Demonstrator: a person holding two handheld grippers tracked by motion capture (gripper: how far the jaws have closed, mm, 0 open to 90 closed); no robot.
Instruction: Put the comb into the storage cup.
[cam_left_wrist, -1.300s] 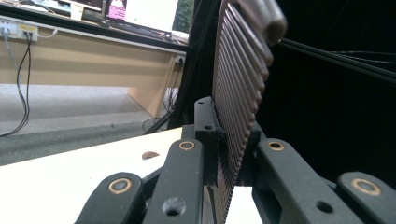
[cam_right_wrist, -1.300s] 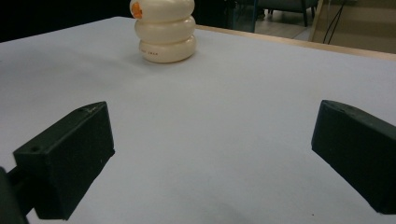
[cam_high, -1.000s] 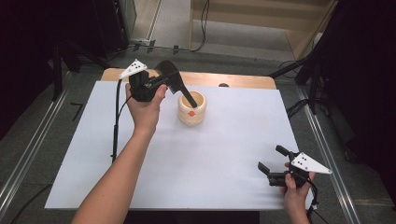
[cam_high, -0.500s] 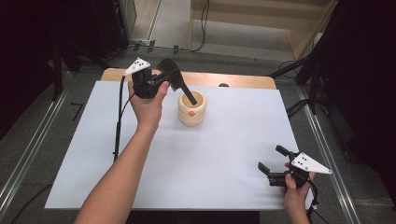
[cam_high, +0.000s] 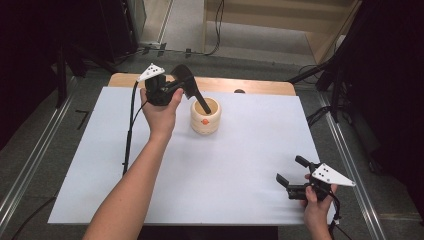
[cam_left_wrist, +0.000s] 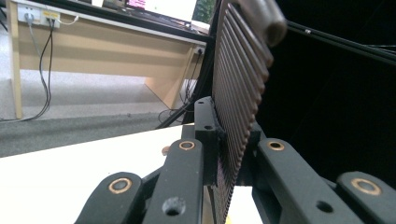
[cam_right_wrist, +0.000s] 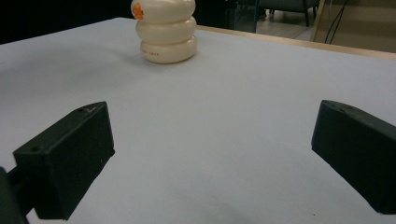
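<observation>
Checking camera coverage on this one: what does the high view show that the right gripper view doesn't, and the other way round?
High view: the left gripper shut on a black ribbed tool whose lower end sits in the cream cup, plus the person's left forearm. Right gripper view: close up, the right gripper with its fingers open above the white sheet, and the cup's three-bulge side profile. Both: the cup with its orange mark, the white sheet and the open right gripper.

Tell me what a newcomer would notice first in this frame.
Probably the cream ribbed holder standing toward the table's far edge, with a dark comb held by the left gripper slanting down into its mouth. Next, the right gripper at the near right corner of the white mat, jaws open and holding nothing.
</observation>
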